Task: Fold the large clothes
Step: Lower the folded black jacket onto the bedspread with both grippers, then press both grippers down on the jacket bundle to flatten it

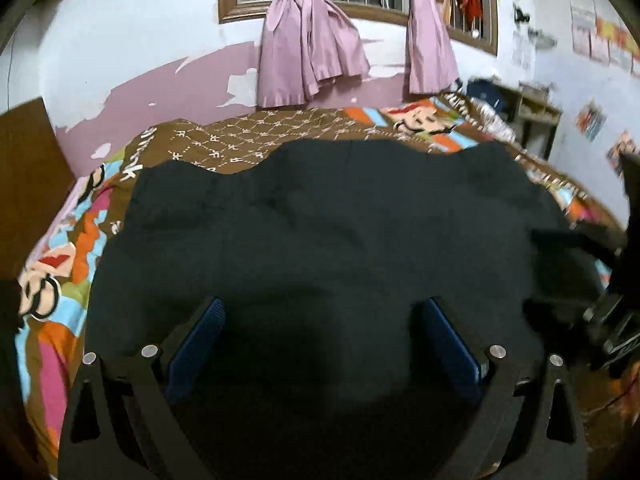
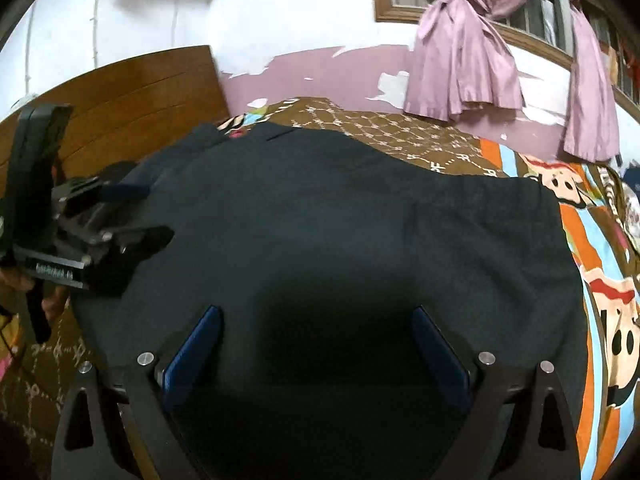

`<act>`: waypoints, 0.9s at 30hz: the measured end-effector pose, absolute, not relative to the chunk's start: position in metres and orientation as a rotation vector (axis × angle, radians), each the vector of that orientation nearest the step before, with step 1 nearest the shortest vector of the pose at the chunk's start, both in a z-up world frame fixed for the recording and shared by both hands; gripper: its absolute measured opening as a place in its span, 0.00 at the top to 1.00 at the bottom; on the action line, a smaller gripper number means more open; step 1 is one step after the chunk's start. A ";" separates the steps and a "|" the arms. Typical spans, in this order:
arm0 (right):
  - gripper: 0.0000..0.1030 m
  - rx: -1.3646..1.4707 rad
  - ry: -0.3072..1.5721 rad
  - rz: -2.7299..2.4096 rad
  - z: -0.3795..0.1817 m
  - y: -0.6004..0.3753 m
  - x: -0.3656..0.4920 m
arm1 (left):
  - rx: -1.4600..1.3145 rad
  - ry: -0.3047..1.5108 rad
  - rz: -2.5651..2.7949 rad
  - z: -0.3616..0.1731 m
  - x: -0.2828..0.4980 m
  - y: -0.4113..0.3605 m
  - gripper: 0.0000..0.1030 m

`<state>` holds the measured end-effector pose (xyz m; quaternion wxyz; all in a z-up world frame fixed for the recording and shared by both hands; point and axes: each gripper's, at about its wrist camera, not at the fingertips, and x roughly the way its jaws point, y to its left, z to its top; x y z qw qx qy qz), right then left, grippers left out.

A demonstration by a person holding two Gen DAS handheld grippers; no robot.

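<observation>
A large dark navy garment [image 1: 328,232] lies spread flat on the bed, and it also shows in the right wrist view [image 2: 340,216]. My left gripper [image 1: 324,308] is open just above the garment's near part, its blue pads [image 1: 200,344] wide apart and holding nothing. My right gripper [image 2: 316,316] is open the same way above the garment, blue pads [image 2: 192,352] apart and empty. The left gripper also shows at the left edge of the right wrist view [image 2: 140,212], over the garment's left side. The right gripper's body shows at the right edge of the left wrist view [image 1: 612,292].
The bed has a brown and multicoloured cartoon bedspread [image 1: 248,140], also in the right wrist view [image 2: 600,280]. A wooden headboard [image 2: 120,96] stands at the left. Knotted pink curtains [image 1: 312,52] hang at a barred window on the far wall. A shelf [image 1: 536,116] stands at the far right.
</observation>
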<state>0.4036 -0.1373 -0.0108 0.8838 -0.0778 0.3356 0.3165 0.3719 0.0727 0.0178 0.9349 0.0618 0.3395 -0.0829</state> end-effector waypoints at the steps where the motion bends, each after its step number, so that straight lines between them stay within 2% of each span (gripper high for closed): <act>1: 0.06 -0.140 0.706 0.655 -0.012 -0.139 0.410 | 0.131 0.699 -0.165 0.016 0.376 0.072 0.06; 14: 0.07 -0.056 0.769 0.527 -0.015 -0.137 0.483 | 0.062 0.742 -0.081 0.019 0.435 0.094 0.04; 17: 0.06 -0.053 0.775 0.512 -0.018 -0.138 0.491 | 0.023 0.751 -0.064 0.017 0.441 0.103 0.04; 18: 0.06 -0.042 0.781 0.513 -0.020 -0.138 0.492 | 0.001 0.769 -0.062 0.013 0.444 0.106 0.01; 27: 0.03 -0.013 0.805 0.461 -0.026 -0.145 0.501 | -0.025 0.842 -0.073 0.005 0.459 0.107 0.01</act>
